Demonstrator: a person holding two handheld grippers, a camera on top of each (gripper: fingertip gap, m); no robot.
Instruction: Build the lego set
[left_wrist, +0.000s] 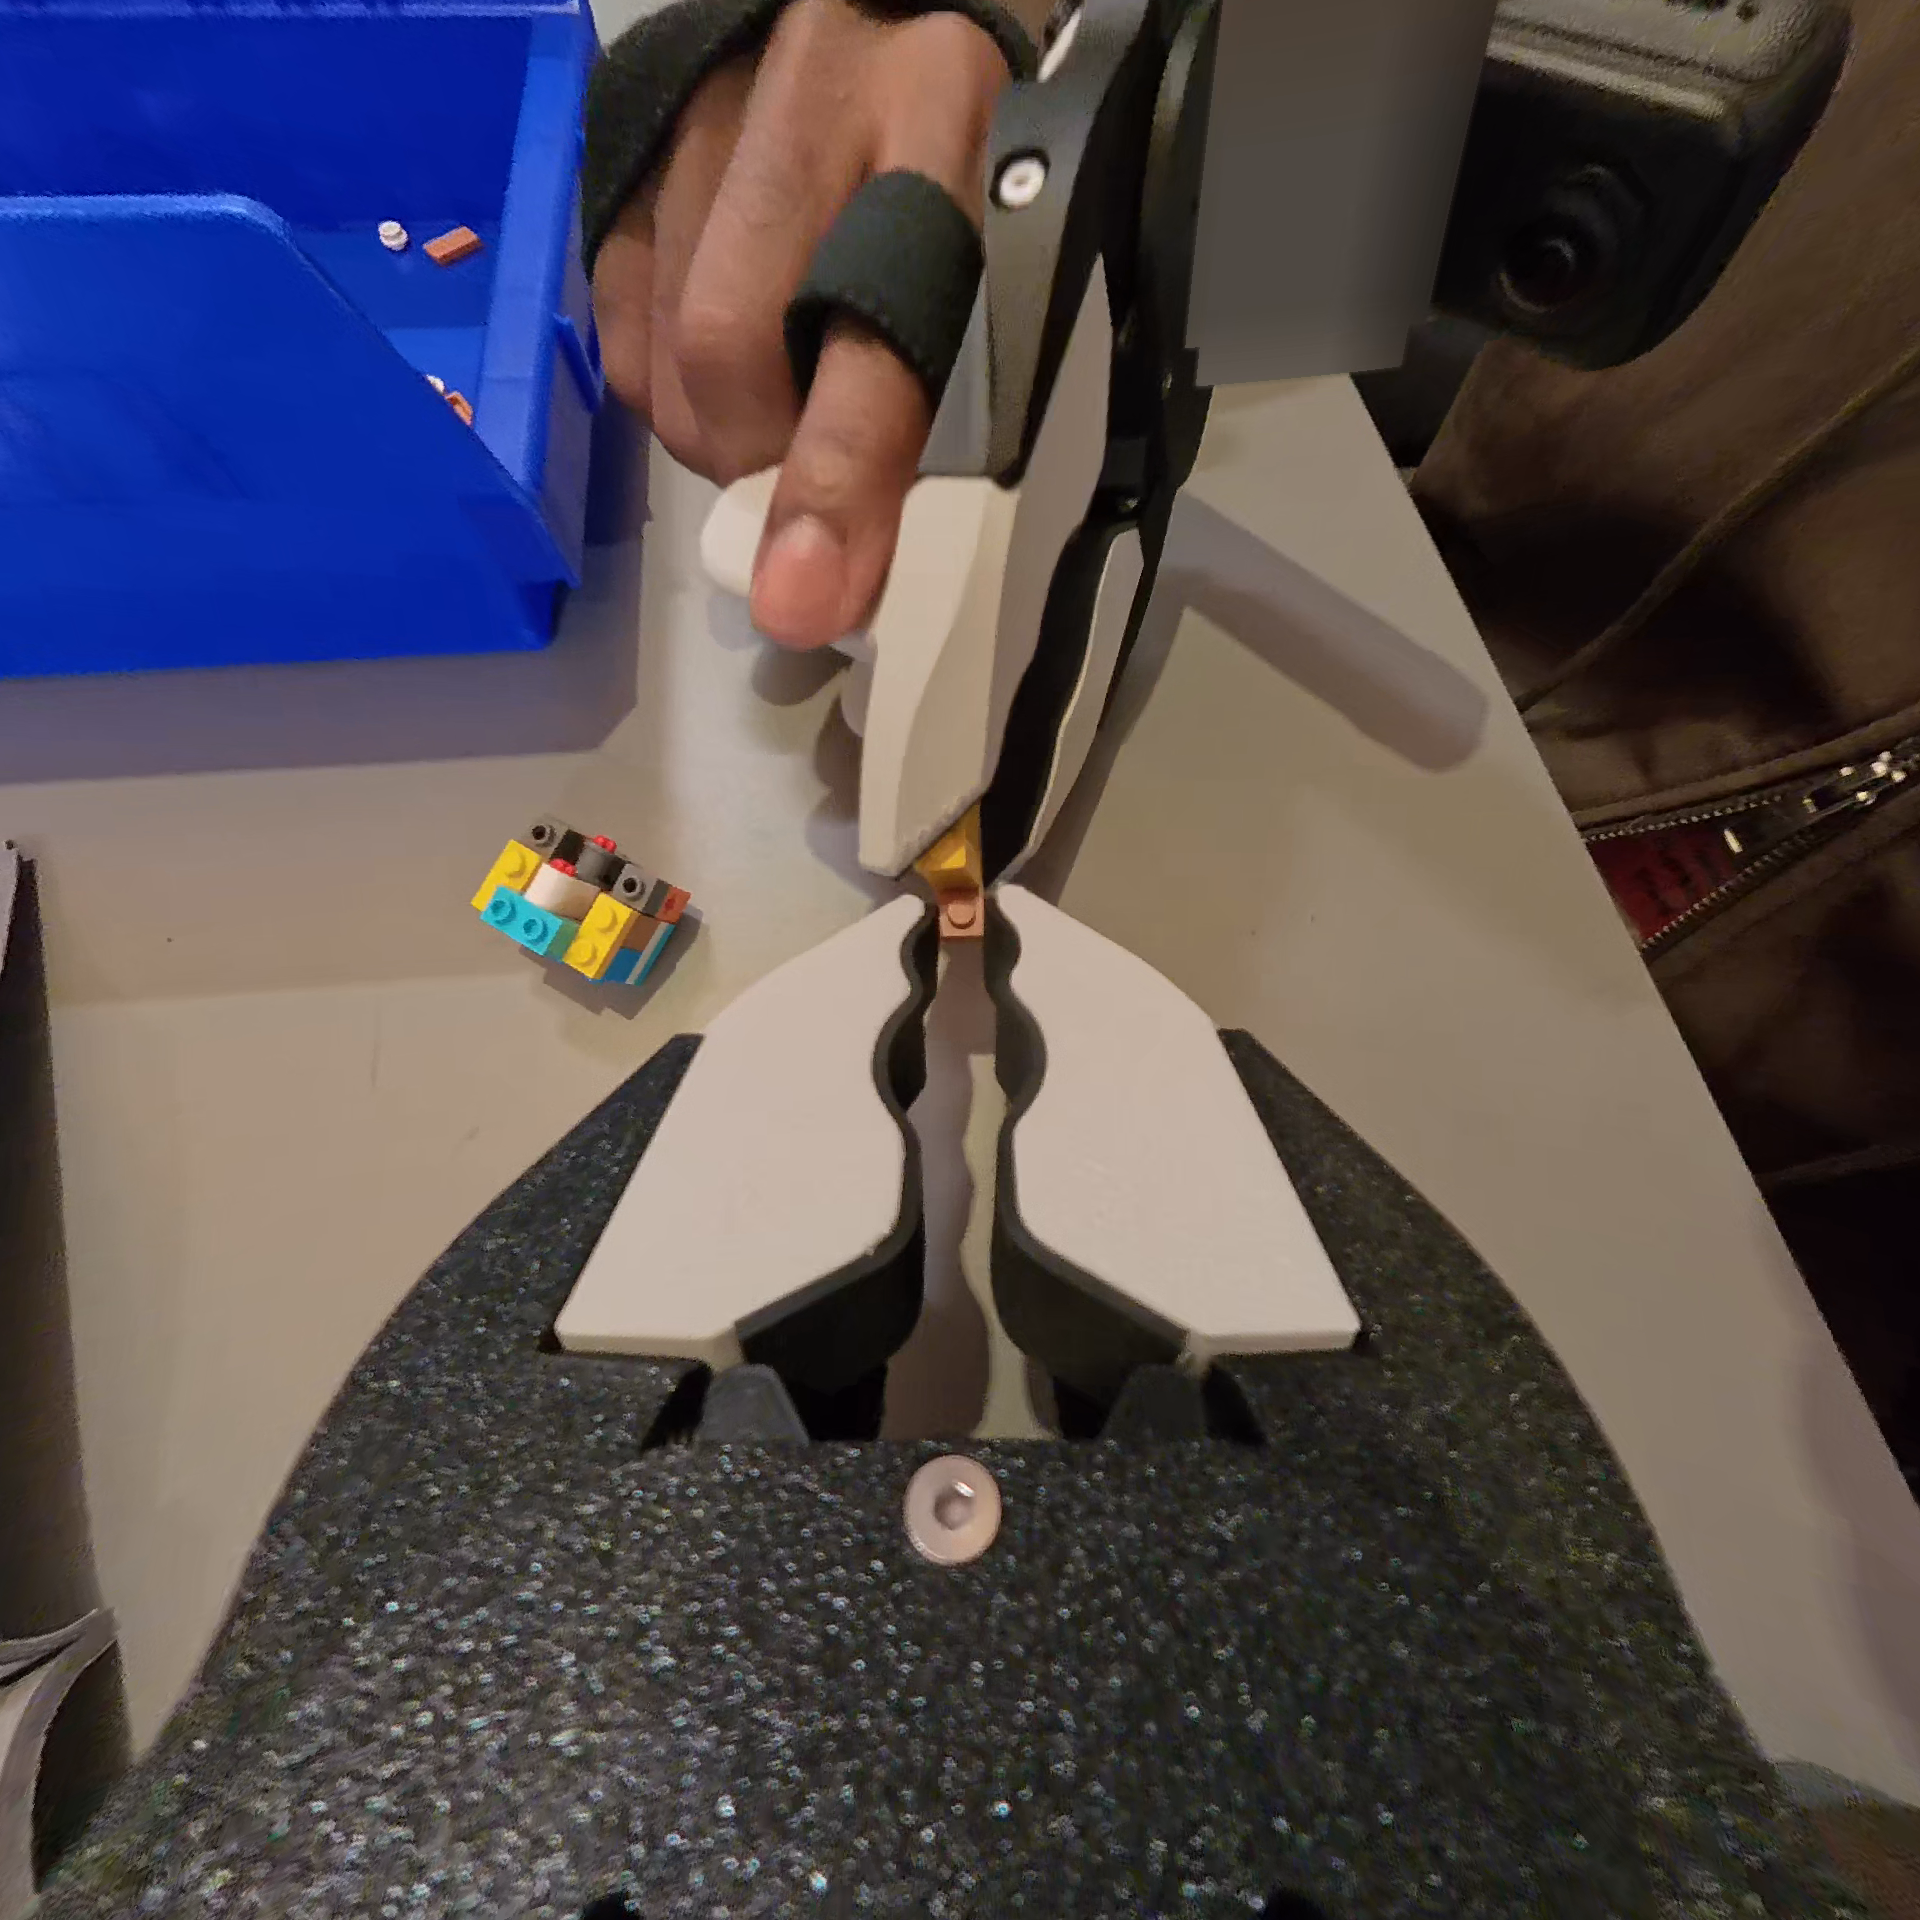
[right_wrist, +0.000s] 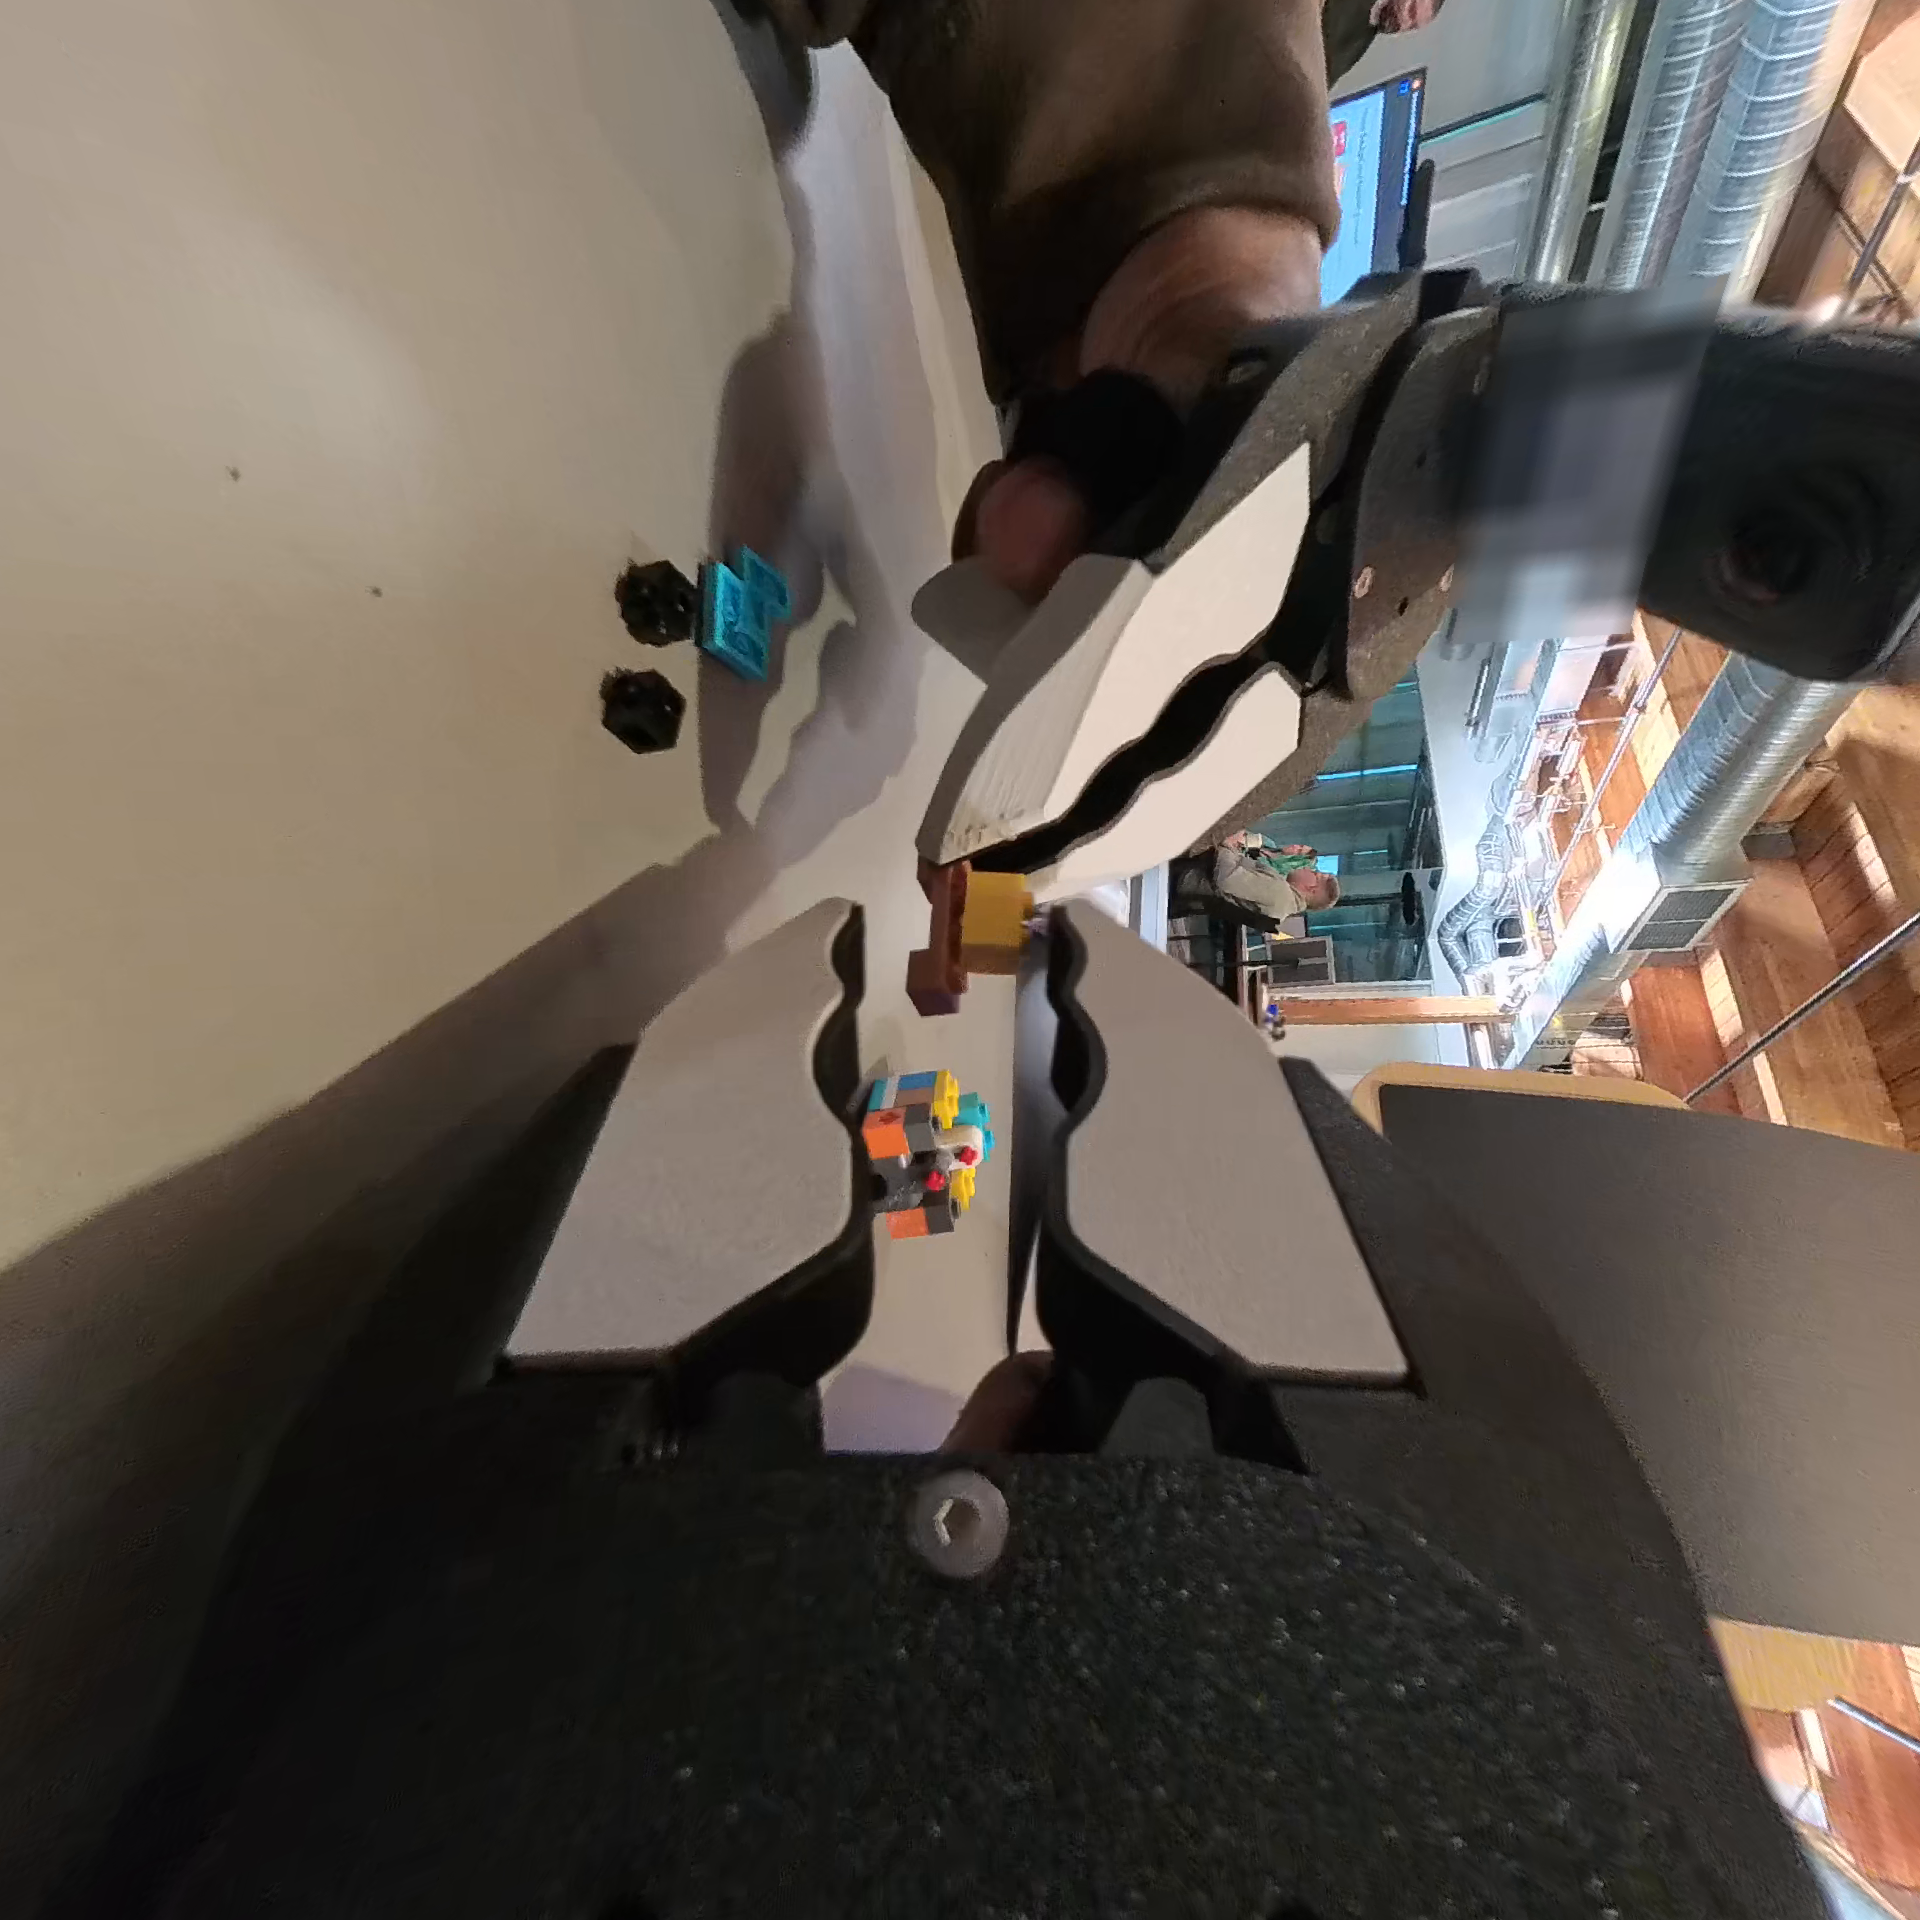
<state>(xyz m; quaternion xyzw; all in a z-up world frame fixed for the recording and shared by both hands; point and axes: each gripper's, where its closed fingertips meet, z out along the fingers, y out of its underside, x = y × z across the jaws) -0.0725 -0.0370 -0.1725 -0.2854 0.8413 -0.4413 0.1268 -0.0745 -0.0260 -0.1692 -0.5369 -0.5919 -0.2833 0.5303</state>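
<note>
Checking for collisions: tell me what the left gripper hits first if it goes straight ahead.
The yellow brick, directly ahead of the brown plate in the left gripper, then the right gripper; depth unclear.

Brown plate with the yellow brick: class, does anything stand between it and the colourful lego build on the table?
Nothing visible does. Only bare table lies between the brown plate, pinched in the left hand-held gripper, and the lego build.

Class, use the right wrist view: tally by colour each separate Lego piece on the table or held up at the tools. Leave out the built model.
black pieces: 2
teal piece: 1
yellow brick: 1
brown plate: 1
Total: 5
</note>
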